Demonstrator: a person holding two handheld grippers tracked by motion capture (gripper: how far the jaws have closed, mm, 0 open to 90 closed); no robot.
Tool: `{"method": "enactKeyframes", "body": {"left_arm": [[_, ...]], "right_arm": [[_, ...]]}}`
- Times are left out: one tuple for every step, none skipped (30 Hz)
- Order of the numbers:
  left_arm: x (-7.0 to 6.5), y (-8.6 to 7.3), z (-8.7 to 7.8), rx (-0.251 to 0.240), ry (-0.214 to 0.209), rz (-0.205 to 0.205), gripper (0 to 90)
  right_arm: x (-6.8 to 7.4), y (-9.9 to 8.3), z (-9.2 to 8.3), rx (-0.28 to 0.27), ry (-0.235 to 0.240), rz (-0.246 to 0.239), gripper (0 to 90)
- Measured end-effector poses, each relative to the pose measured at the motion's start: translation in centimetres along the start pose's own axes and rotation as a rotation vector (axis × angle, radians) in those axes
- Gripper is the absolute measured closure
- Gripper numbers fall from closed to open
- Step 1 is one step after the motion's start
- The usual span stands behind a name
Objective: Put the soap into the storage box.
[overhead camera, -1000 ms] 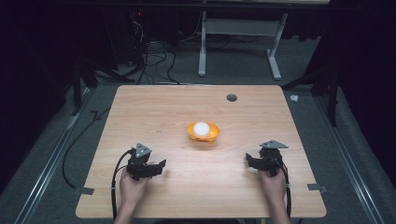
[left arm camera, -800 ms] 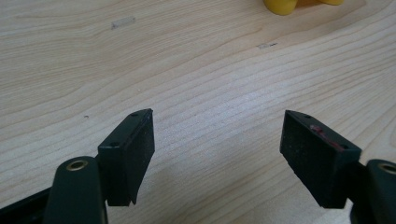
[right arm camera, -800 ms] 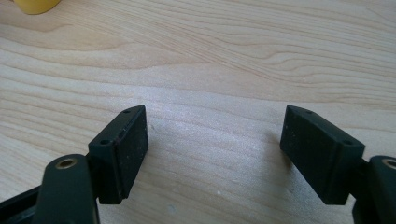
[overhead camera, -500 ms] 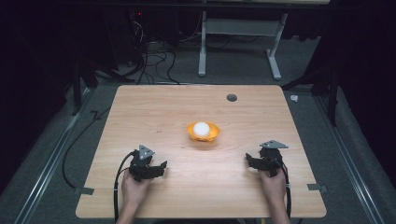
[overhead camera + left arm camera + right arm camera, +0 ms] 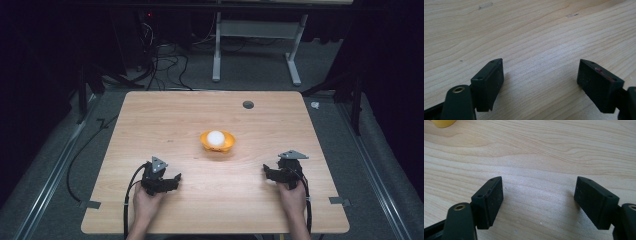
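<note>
A: Left gripper (image 5: 172,179)?
B: Jaws wide apart, only bare wooden table (image 5: 536,37) between them. Holding nothing.
A: Right gripper (image 5: 267,171)?
B: Same. Wide apart, holding nothing, low over the wood.
A: And the orange bowl (image 5: 217,141)?
B: Out ahead of both pairs of jaws, between them, well apart. White ball (image 5: 216,137) sitting inside.

No readable text anywhere

Looked over the table (image 5: 150,130), the orange bowl (image 5: 217,142) and both sets of jaws: no labels, brands or numbers I can make out.
</note>
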State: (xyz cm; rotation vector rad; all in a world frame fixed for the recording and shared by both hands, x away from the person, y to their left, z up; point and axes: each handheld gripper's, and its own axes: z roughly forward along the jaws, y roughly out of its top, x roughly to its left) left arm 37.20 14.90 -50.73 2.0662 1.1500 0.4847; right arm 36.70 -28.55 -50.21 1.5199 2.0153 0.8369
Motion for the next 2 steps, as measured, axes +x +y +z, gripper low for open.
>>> {"method": "enactKeyframes", "body": {"left_arm": [[0.00,0.00,0.00,0.000,0.000,0.001,21.7],[0.00,0.00,-0.01,0.001,0.000,0.002,21.7]], "right_arm": [[0.00,0.00,0.00,0.000,0.000,0.000,24.3],[0.00,0.00,0.00,0.000,0.000,0.000,24.3]]}}
